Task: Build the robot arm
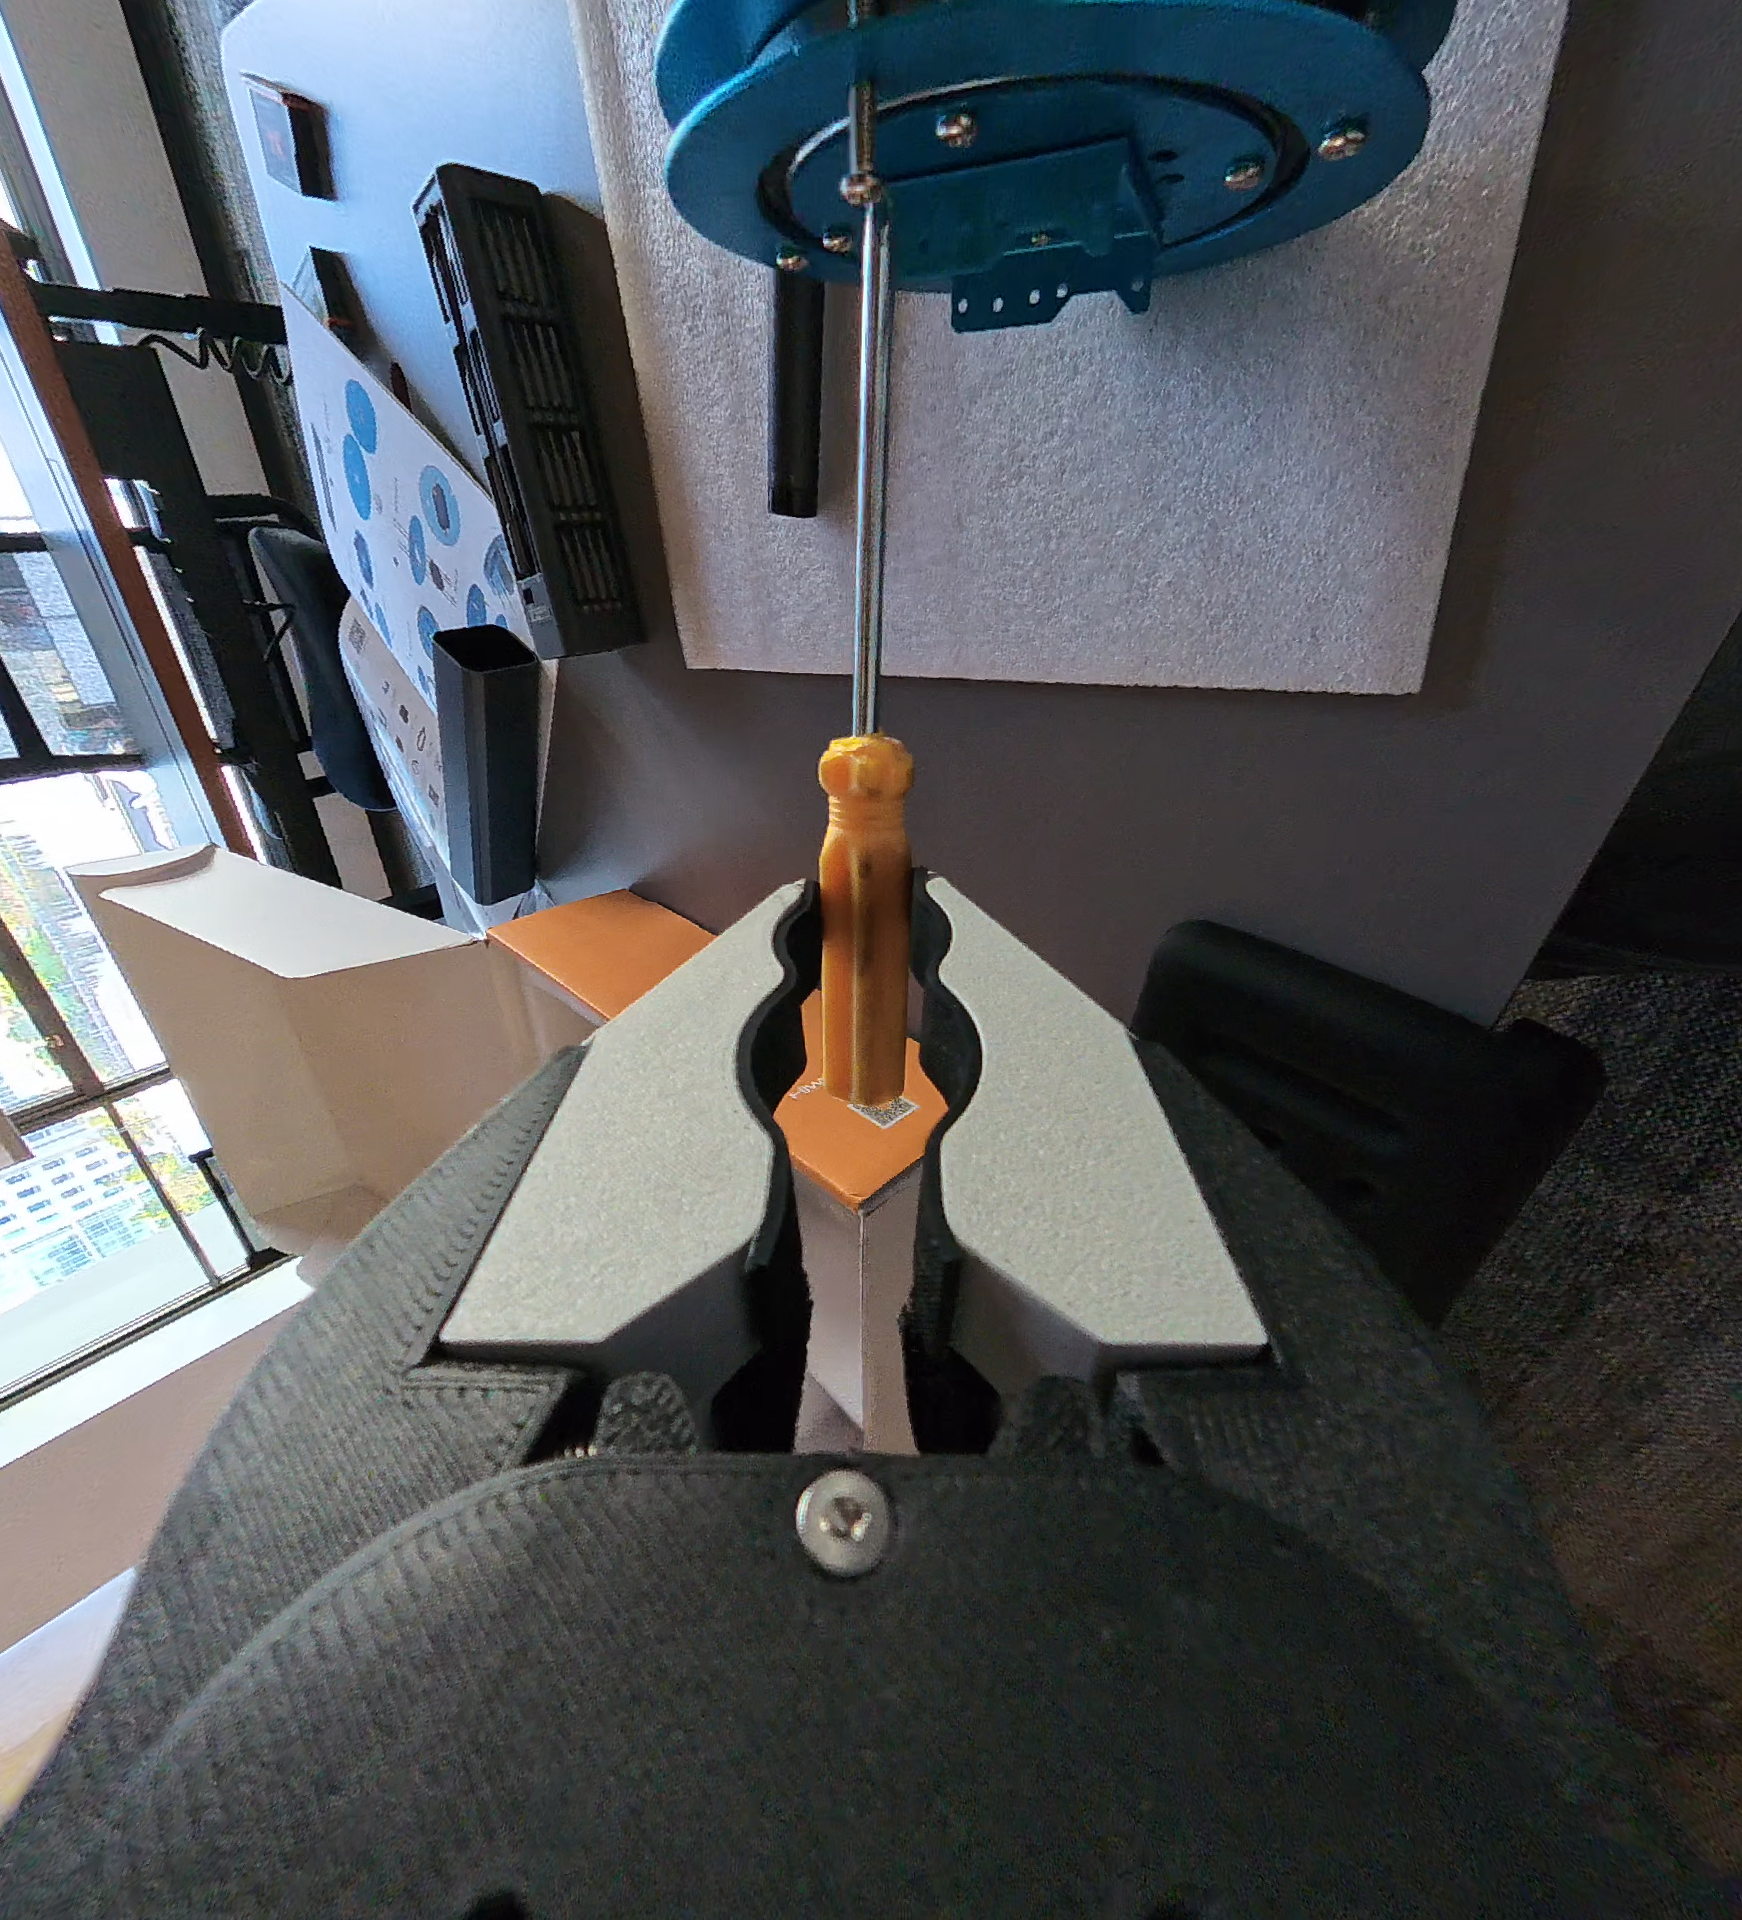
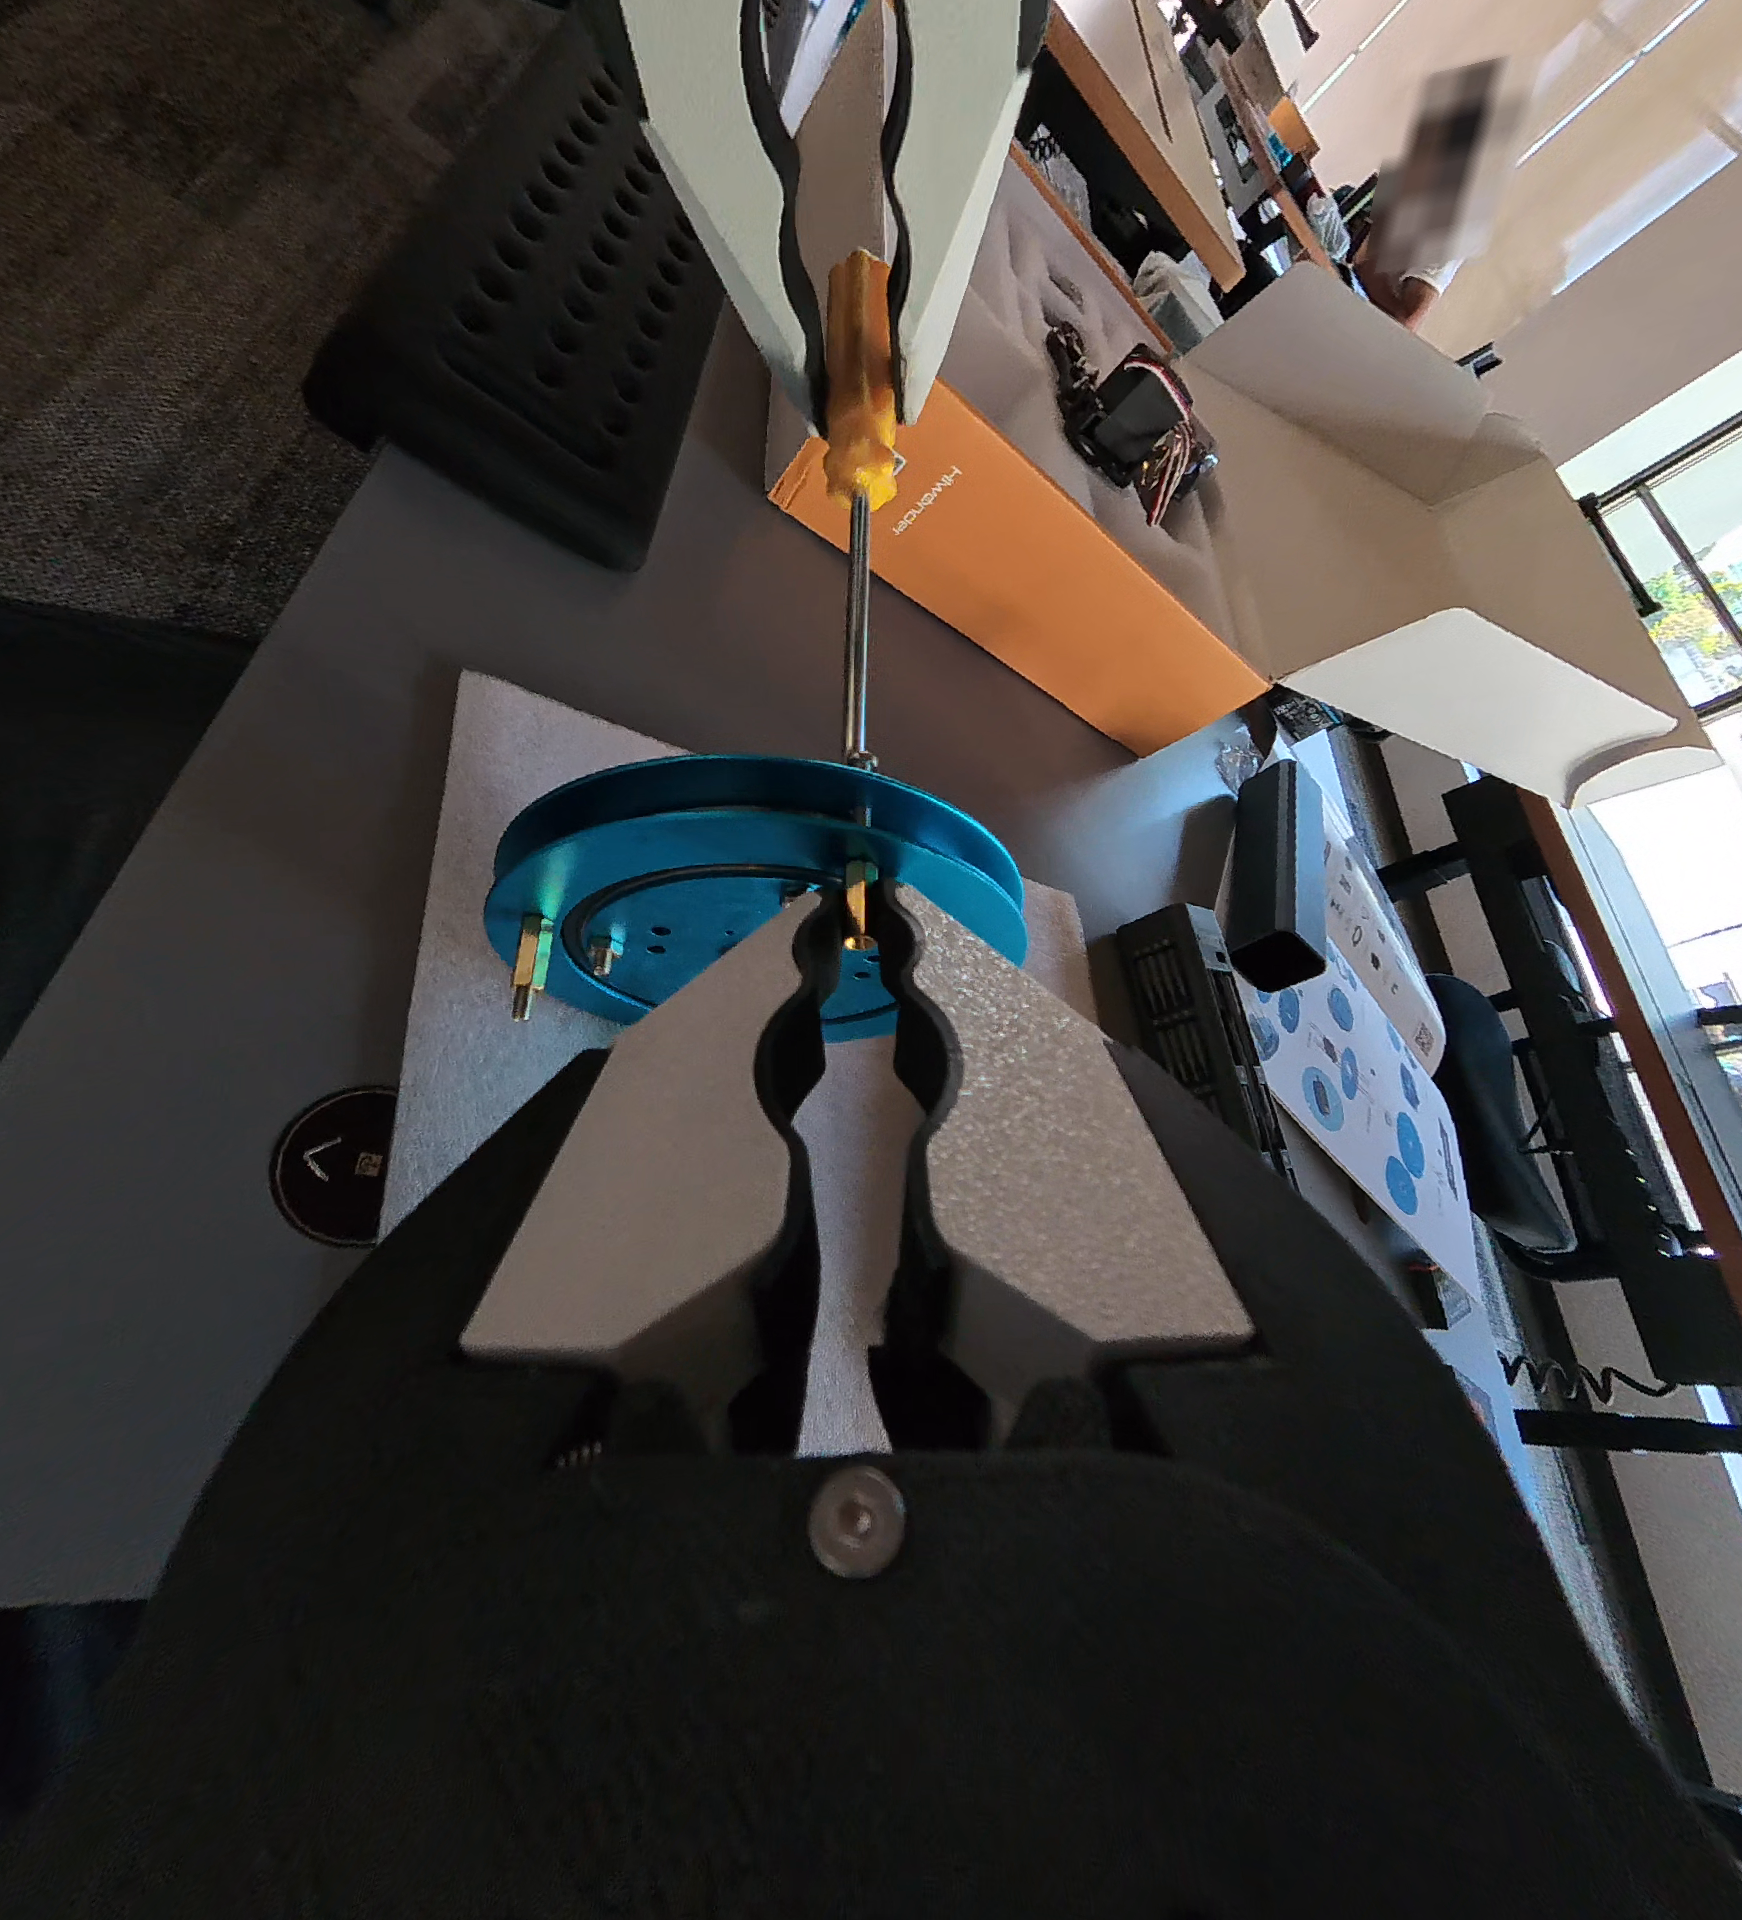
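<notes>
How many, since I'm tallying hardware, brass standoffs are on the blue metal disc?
3. One brass standoff and a shorter one stand near the blue metal disc's left edge; a third sits between the right gripper's tips. That gripper may hide others.

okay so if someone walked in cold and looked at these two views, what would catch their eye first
Most striking is the orange-handled screwdriver, clamped in the left hand-held gripper, its tip on a screw in the blue metal disc assembly. That disc sits on a white foam pad. The right hand-held gripper pinches a brass standoff at the disc's edge.
</notes>
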Demonstrator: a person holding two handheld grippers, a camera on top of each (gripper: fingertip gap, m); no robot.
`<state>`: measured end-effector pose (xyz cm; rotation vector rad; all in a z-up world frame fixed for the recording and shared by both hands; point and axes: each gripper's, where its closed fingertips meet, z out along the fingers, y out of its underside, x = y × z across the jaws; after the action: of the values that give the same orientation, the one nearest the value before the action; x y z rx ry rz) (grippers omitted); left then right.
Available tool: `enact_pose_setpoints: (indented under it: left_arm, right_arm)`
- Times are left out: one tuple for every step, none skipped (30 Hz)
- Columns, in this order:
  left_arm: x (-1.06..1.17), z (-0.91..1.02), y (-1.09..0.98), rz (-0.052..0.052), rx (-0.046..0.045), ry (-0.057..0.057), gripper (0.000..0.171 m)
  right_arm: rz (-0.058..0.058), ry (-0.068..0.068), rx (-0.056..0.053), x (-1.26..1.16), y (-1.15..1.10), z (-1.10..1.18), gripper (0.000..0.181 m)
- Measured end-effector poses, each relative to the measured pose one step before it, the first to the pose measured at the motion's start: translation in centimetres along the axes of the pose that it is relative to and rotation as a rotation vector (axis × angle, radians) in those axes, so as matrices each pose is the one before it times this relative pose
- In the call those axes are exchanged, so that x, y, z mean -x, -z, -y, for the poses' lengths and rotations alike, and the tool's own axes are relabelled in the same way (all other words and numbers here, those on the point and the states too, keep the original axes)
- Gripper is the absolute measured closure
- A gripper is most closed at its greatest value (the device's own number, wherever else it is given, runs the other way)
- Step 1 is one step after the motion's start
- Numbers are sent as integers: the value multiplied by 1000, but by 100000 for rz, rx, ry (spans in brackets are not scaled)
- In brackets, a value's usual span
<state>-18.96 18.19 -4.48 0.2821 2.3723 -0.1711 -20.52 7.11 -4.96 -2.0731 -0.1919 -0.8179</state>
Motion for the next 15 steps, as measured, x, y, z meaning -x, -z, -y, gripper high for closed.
enact_pose_setpoints:
  left_arm:
    - [-42, -43, -20, -316, -206, 742, 156]
    - [-44, -38, -4, -217, -322, 621, 156]
    - [-43, -55, 7, -128, -307, 459, 156]
    - [-28, -128, 15, -40, 36, 489, 156]
    - [-41, -97, 38, 66, -303, 427, 156]
    - [-73, -46, 41, -93, -687, 540, 156]
    - [-97, -63, 41, -367, -470, 786, 156]
    - [-88, -48, 21, -273, -315, 630, 156]
    - [-34, -44, 19, 63, -137, 289, 156]
    - [-7, -37, -2, 141, 114, 153, 156]
    - [-1, -40, 7, 45, 131, 175, 156]
    - [18, -17, 19, 154, -191, 56, 156]
    - [17, -1, 29, 265, -397, -42, 156]
    - [-26, -20, 26, -51, -221, 164, 156]
    - [-26, -24, 23, -130, -155, 326, 156]
  right_arm:
    - [13, 261, -102, -4, -42, 32, 177]
    - [-65, 300, -1, -18, -35, 18, 177]
    - [41, 186, 94, -10, -22, 1, 177]
    - [168, 1, 84, -3, -3, -1, 177]
    - [232, -305, 59, -9, -4, -2, 177]
    - [321, -434, -98, 3, -11, 10, 177]
    - [330, -380, -219, 19, 1, 16, 177]
    - [232, -211, -273, 32, -12, 35, 177]
    - [144, -101, -226, 21, -28, 33, 177]
    - [-14, -13, -84, 11, -25, 34, 177]
    - [-117, 111, 43, -4, -28, 15, 177]
    - [-129, 90, 156, -24, -16, 9, 177]
    - [-86, 24, 138, -11, -6, -7, 177]
    - [6, -61, -45, 14, -6, 16, 177]
    - [36, -74, -115, 18, -3, 20, 177]
